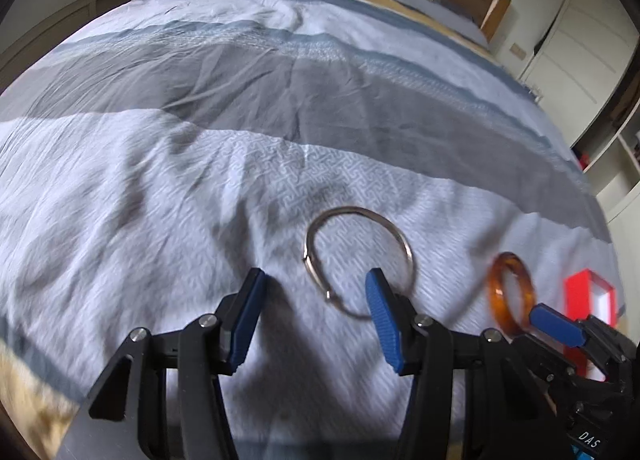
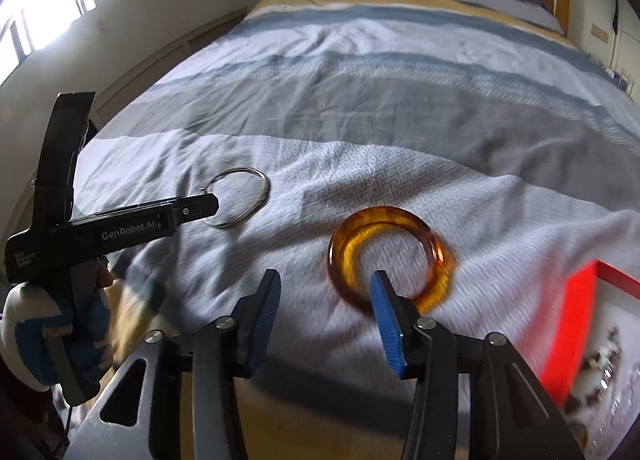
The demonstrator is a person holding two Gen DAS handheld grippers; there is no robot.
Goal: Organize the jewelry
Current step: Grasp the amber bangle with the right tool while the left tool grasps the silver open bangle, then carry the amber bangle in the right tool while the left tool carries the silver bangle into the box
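Jewelry (image 2: 600, 364) inside red box (image 2: 576, 324) only in right view; both tongs (image 1: 316, 300) (image 2: 326, 300) agape, empty.

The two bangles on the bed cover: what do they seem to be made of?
The thin bangle looks like metal with a polished silver finish: it is a narrow wire hoop that glints, and a small break shows in the hoop. The thick bangle looks like amber-coloured resin or plastic, perhaps glass: it is translucent, glossy and mottled brown-orange. Blur hides finer detail.
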